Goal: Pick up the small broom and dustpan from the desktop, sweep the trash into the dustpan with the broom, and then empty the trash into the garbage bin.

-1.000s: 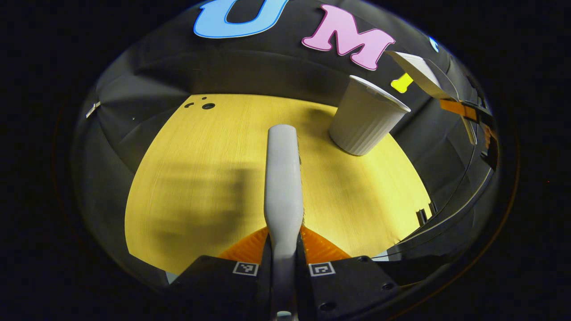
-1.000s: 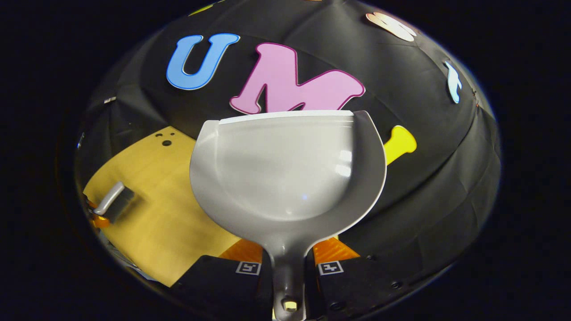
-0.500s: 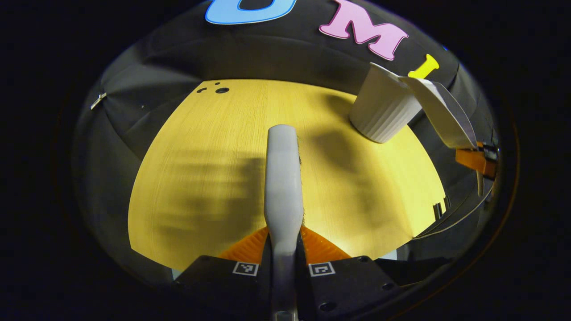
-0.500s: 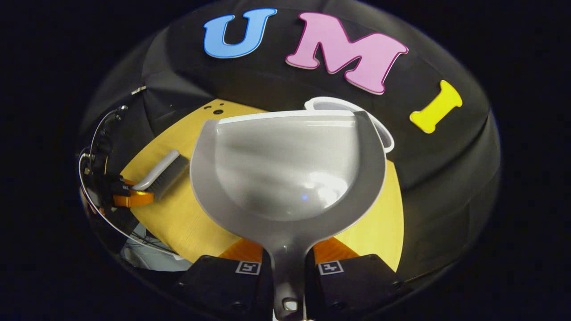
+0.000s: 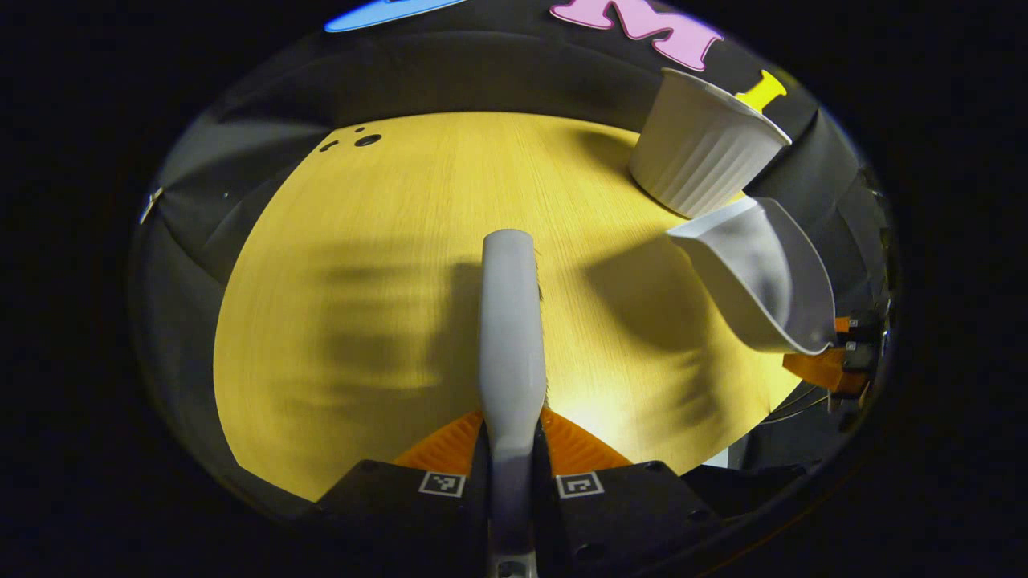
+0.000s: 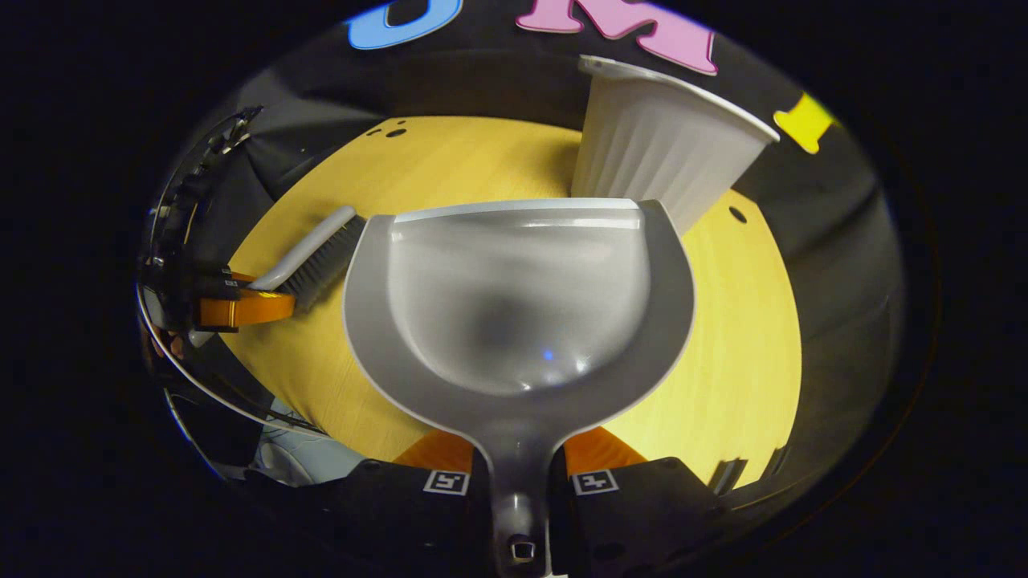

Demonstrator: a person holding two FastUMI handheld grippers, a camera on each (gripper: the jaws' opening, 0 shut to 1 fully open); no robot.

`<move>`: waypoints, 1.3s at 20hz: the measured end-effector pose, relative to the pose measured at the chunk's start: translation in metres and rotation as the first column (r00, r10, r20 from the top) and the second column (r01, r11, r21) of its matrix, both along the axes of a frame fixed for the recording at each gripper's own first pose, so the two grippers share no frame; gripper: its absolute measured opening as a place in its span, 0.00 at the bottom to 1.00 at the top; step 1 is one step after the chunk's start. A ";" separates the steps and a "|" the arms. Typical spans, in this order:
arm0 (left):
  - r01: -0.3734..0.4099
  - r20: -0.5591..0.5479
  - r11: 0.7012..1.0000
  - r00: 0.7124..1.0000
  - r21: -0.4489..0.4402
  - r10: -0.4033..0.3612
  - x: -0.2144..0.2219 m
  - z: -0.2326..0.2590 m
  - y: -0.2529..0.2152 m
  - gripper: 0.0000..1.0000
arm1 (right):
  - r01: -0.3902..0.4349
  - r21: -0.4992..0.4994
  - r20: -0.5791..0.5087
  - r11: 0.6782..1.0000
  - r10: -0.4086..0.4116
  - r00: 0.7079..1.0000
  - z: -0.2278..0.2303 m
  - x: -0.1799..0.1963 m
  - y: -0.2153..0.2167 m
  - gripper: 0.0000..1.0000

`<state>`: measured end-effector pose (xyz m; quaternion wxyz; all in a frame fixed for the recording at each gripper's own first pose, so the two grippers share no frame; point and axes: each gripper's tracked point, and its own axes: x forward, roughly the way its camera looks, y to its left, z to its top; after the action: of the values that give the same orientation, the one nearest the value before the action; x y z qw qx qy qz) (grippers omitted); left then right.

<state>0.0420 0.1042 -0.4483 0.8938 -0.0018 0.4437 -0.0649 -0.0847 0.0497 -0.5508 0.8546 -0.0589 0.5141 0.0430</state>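
Two hand-held grippers work over a yellow wooden table (image 5: 385, 265) in a dark booth. The left gripper (image 5: 511, 482) has its two fingers pressed tight on the handle of a small grey broom (image 5: 508, 321), which points straight ahead over the table top; in the right gripper view the broom's dark bristles face down, close over the wood. The right gripper (image 6: 520, 482) has its fingers closed firmly on the stem of a grey dustpan (image 6: 518, 301), whose scoop looks empty, with no scraps visible inside. A white ribbed bin (image 6: 658, 156) stands upright at the far side of the table. The dustpan's front lip sits just in front of the bin and nearer to the onlooker, and the broom lies to the left of the bin, well apart from it. No trash is visible on the table. Judging by the empty pan, the tipping seems done, and the step in hand is likely setting the tools down. To do this well, lower each tool level onto bare wood clear of the bin, and part the fingers only once it rests flat.
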 end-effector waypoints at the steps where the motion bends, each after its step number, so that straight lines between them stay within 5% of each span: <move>1: -0.002 -0.007 1.000 1.000 0.016 0.002 0.004 -0.004 0.001 0.27 | 0.013 0.008 -0.019 1.000 -0.012 1.000 -0.011 -0.005 -0.003 0.31; 9: 0.023 -0.001 0.977 1.000 0.211 -0.023 0.019 -0.006 0.016 0.28 | 0.082 0.043 -0.090 0.996 -0.078 0.993 -0.053 0.006 -0.005 0.32; 17: 0.037 0.000 0.966 0.999 0.255 -0.038 0.016 -0.006 0.011 0.31 | 0.058 0.077 -0.145 0.995 -0.046 0.988 -0.068 0.001 0.007 0.36; 18: 0.035 0.007 0.964 0.999 0.263 -0.038 0.015 -0.006 0.009 0.33 | 0.063 0.089 -0.139 0.994 -0.050 0.989 -0.066 0.002 0.008 0.29; 21: 0.029 0.031 0.968 0.999 0.250 -0.038 0.004 0.004 0.004 0.36 | 0.095 0.157 -0.126 0.983 -0.076 0.989 -0.055 0.000 0.017 0.52; 22: 0.027 0.046 0.972 0.998 0.233 -0.038 0.001 0.009 -0.002 0.45 | 0.104 0.172 -0.116 0.980 -0.084 0.990 -0.051 0.001 0.018 0.60; 23: 0.024 0.065 0.977 0.997 0.213 -0.038 -0.002 0.016 -0.008 0.49 | 0.106 0.185 -0.100 0.977 -0.089 0.991 -0.045 0.002 0.018 0.85; 24: 0.020 0.083 0.980 0.996 0.196 -0.036 -0.010 0.023 -0.011 0.63 | 0.104 0.191 -0.080 0.976 -0.090 0.993 -0.038 0.003 0.017 0.83; 25: 0.016 0.098 0.984 0.995 0.176 -0.033 -0.017 0.031 -0.015 0.72 | 0.099 0.190 -0.063 0.977 -0.089 0.994 -0.030 0.002 0.014 1.00; 26: 0.009 0.111 0.987 0.993 0.161 -0.027 -0.023 0.038 -0.018 0.85 | 0.094 0.188 -0.039 0.978 -0.088 0.995 -0.021 0.003 0.012 1.00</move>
<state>0.0185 0.0860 -0.4105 0.9141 0.0780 0.3961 -0.0371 -0.0821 0.0612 -0.5716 0.8494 0.0473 0.5228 0.0534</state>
